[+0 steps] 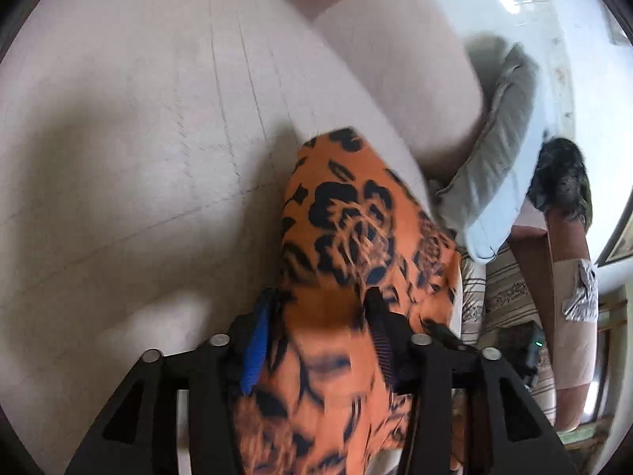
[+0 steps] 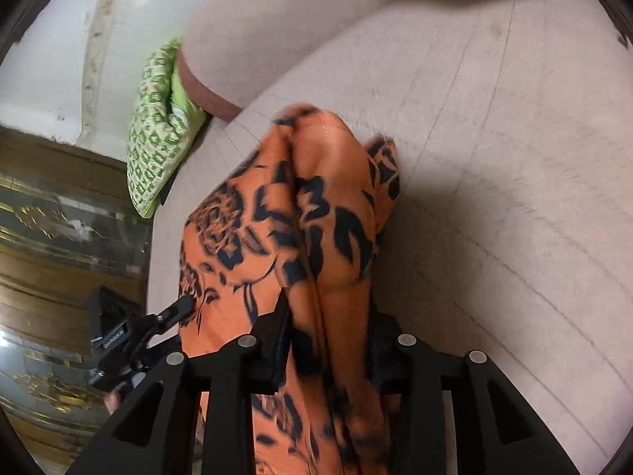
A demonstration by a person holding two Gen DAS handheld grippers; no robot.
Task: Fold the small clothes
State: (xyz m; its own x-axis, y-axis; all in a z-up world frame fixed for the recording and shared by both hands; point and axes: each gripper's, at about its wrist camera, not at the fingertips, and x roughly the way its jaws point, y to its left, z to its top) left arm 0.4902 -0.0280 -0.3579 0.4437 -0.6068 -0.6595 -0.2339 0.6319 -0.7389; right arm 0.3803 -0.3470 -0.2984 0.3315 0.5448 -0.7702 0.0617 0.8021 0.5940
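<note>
An orange garment with a black flower print (image 1: 348,206) lies bunched on a pale beige sofa seat (image 1: 158,138). My left gripper (image 1: 320,297) has its jaws apart, and the cloth runs loosely between them and back under the camera. One blue pad (image 1: 257,340) shows bare beside the fabric. In the right wrist view the same garment (image 2: 316,198) rises in a fold. My right gripper (image 2: 328,304) straddles it with its jaws apart and the cloth between them. The left gripper's black body (image 2: 118,332) shows at the left edge of the garment.
A grey cushion (image 1: 498,150) leans against the sofa's backrest (image 1: 395,59), with a dark furry object (image 1: 561,174) beyond it. A green patterned cushion (image 2: 158,138) stands at the seat's other end. A wooden cabinet with gilded glass (image 2: 59,237) is beside the sofa.
</note>
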